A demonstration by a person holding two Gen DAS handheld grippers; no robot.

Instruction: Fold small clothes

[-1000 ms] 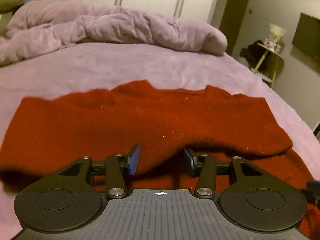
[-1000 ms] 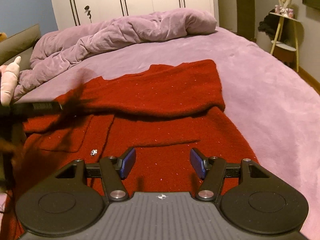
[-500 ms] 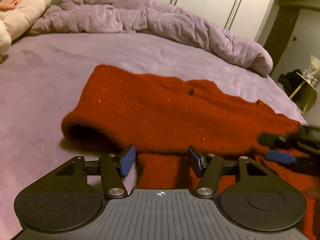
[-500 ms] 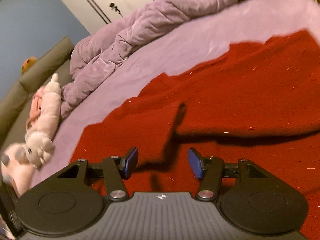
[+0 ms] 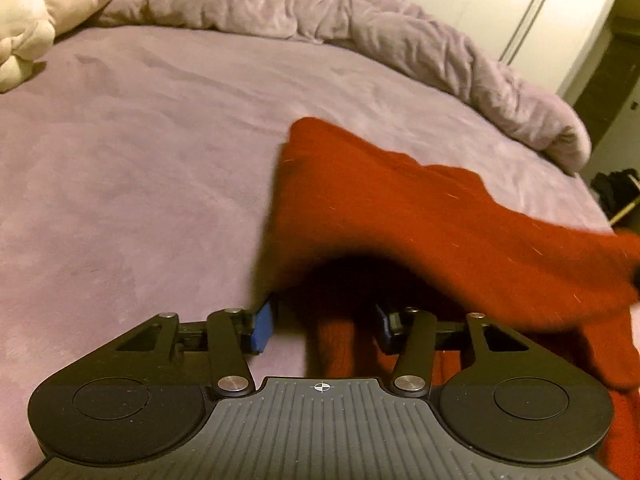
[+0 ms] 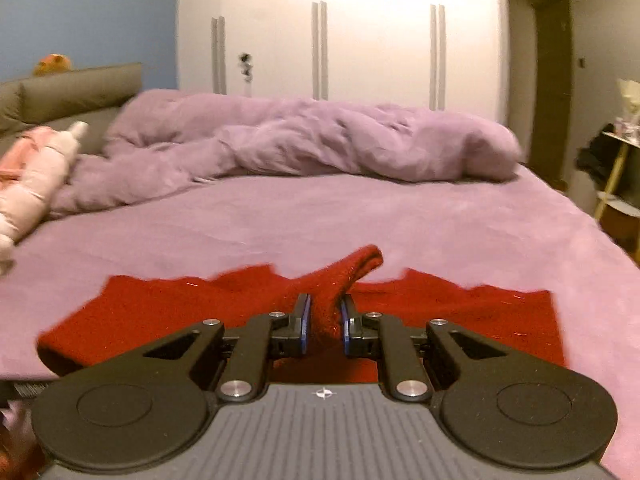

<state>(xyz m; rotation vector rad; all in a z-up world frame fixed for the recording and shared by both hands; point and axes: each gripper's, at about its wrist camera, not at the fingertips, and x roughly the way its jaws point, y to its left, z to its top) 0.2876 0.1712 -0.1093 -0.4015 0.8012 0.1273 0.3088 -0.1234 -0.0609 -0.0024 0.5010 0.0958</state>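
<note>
A red knitted sweater [image 5: 420, 216] lies on the purple bed [image 5: 140, 140]. In the left wrist view its folded part rises over a dark hollow right in front of my left gripper [image 5: 322, 326], which is open, with red cloth lying between its blue pads. In the right wrist view my right gripper [image 6: 324, 322] is shut on a bunched fold of the sweater [image 6: 344, 276], which sticks up between the pads. The rest of the sweater [image 6: 160, 312] lies flat beyond it.
A crumpled purple duvet [image 6: 304, 140] lies across the far side of the bed. A pink plush toy [image 6: 32, 176] lies at the far left, also in the left wrist view [image 5: 36, 12]. White wardrobes [image 6: 360, 40] stand behind, a small side table [image 6: 620, 168] at the right.
My right gripper has shut on a fold of the sweater and lifted it. My left gripper has swung left to the sweater's left edge and stays open.
</note>
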